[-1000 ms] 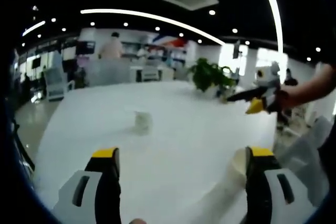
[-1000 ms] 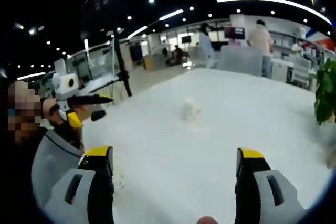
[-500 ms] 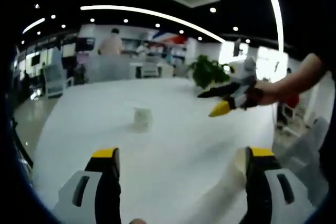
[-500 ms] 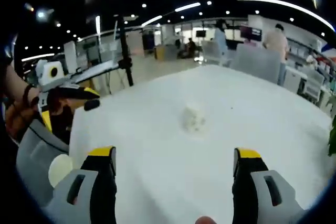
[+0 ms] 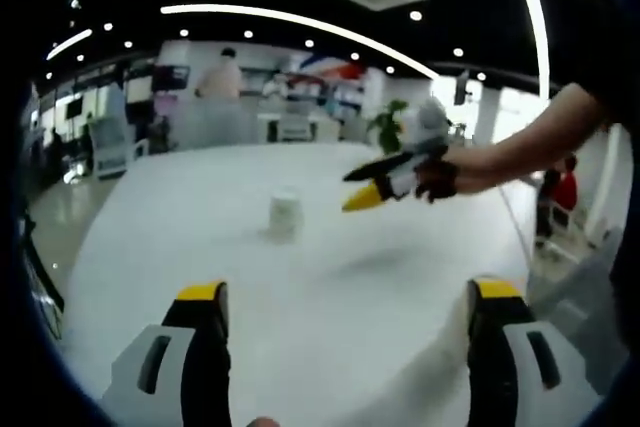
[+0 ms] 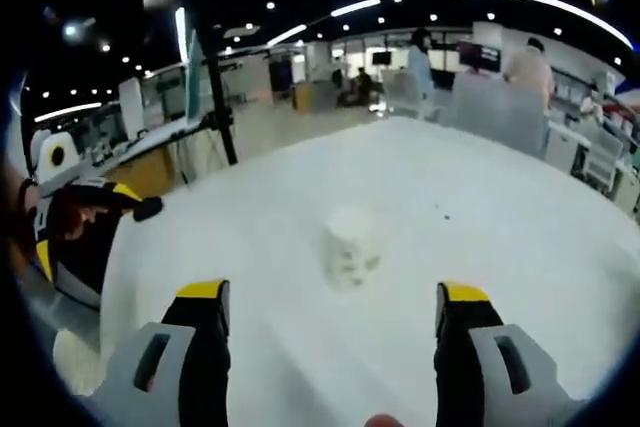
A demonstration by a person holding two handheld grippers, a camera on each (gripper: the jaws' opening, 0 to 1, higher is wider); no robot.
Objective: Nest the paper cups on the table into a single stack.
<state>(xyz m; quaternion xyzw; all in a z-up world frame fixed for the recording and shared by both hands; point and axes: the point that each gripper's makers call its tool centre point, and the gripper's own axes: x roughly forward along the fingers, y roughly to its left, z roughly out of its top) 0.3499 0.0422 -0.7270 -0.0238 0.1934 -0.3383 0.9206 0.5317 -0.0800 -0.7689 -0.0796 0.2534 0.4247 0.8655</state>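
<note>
A white paper cup (image 5: 284, 215) stands upright on the big white table (image 5: 180, 237), well away from the table's edges. In the right gripper view the same paper cup (image 6: 350, 243) sits ahead of the jaws and a bit toward the left one.

The right gripper (image 6: 335, 307) has its two yellow-tipped jaws spread wide with nothing between them. In the left gripper view it (image 5: 372, 185) shows in the air near the cup, held by a person's hand (image 5: 432, 175), and it is not touching the cup.

The left gripper (image 5: 345, 305) is spread wide too, and holds nothing. It is farther from the cup.

This looks like the reaching step: going for a cup to pick it up. No stack shows on the table, so the job seems to be near its start.

Next, the right gripper probably needs to come around the cup, one jaw on each side, and close softly. Paper cups squash easily, so a gentle squeeze is best.
</note>
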